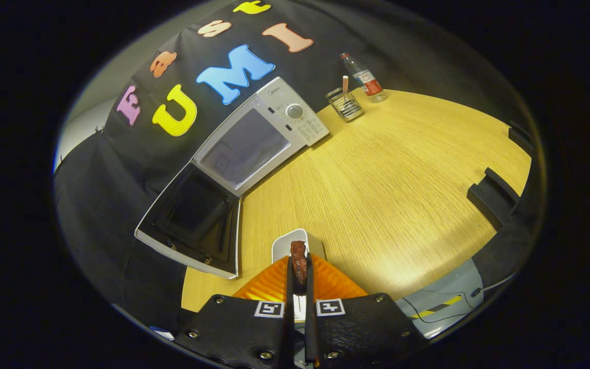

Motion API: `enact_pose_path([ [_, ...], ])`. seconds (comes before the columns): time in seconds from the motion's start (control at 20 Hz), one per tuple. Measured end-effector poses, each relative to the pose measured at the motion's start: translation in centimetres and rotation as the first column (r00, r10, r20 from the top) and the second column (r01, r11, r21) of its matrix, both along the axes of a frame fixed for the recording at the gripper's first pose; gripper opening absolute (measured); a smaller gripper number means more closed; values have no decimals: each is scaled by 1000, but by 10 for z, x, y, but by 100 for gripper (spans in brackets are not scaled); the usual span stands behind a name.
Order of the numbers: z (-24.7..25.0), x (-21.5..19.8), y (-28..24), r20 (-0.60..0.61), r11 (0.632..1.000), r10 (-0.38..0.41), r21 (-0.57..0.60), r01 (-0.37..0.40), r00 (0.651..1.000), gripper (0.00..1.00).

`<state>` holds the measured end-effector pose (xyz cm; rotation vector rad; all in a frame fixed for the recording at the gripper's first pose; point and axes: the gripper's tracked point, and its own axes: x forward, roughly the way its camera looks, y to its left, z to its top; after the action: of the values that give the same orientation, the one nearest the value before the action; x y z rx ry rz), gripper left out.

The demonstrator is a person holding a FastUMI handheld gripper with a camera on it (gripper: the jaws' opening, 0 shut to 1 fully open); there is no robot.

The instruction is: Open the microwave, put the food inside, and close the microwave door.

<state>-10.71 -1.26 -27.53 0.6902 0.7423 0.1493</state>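
- Meat (298,262), a small dark reddish-brown piece with a rough, glossy surface, stands upright between my two fingers; my gripper (299,279) is clenched on it, both fingers pressing its sides.
- The piece pokes up past the fingertips, its top end narrower and a little knobbly.
- Under the fingers sits an orange ribbed plate (269,284), and just beyond the meat a small white container (282,243) rests on the desk (387,179).
- The desk is light wood with a clear grain, curving away ahead of me.
- The microwave (261,136) is white and stands well beyond the fingers against the black cloth wall; it has a round knob and a control panel on its right part.
- Its door (192,220) is swung fully open toward me, the dark inner side facing up, the white frame around it; the door's near corner is close to the orange plate.
- Farther back on the desk stand a wire holder (345,105) with a stick in it and, just beside it, a clear plastic bottle (365,78) with a red label.
- Two dark blocks (492,197) lie at the desk's right side.
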Motion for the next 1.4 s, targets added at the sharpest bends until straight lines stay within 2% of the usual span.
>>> enact_pose_path([
  [0.35,48,31,-1,86,1000,13,-15,-12,996,8],
  [0.75,94,102,25,182,998,68,-5,-68,981,8],
  [1.1,109,170,59,240,993,118,-2,-121,964,8],
  [1.4,105,226,85,258,992,101,40,-116,961,8],
])
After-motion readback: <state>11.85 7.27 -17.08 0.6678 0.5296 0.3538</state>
